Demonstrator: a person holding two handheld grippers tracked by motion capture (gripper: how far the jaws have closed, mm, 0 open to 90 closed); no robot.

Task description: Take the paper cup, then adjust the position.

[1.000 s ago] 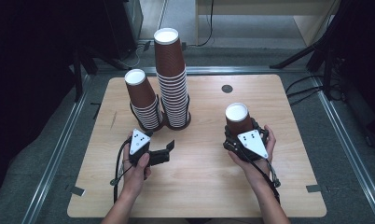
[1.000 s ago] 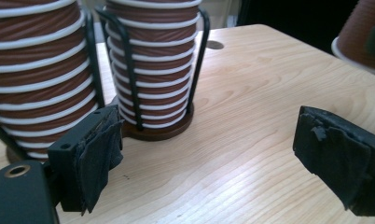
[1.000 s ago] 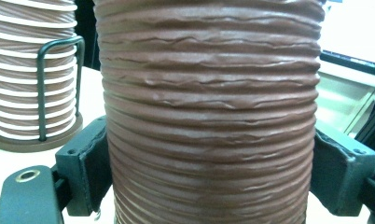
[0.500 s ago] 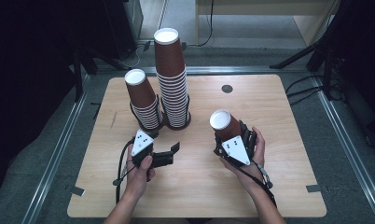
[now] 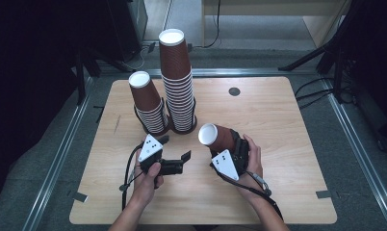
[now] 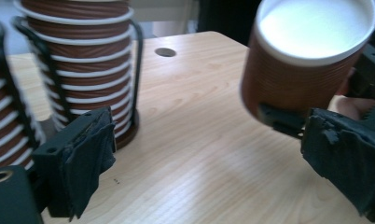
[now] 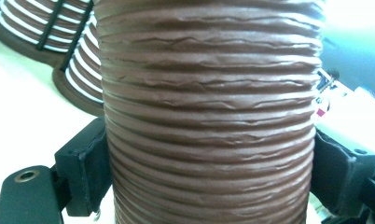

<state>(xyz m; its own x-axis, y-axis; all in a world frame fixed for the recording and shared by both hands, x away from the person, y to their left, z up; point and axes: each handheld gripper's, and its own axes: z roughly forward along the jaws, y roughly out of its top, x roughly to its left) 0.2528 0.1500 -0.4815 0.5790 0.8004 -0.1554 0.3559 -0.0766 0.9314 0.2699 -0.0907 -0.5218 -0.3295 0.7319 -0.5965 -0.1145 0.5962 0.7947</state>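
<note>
Right tool (image 5: pixel 219 145) clamped on brown cup (image 5: pixel 215 136), left tool (image 5: pixel 174 154) just opened wide, empty.

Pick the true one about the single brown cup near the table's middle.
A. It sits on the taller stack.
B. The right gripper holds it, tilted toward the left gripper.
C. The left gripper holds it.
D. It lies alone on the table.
B: the right gripper has its jaws pressed on both sides of the cup, which leans toward the left gripper, whose jaws stand apart with nothing between them.

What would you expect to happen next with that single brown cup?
Probably the right gripper tips the cup a little closer, between the left gripper's jaws. They have just been opening, stand wide with nothing between them, and the cup's white mouth leans toward them.
</note>
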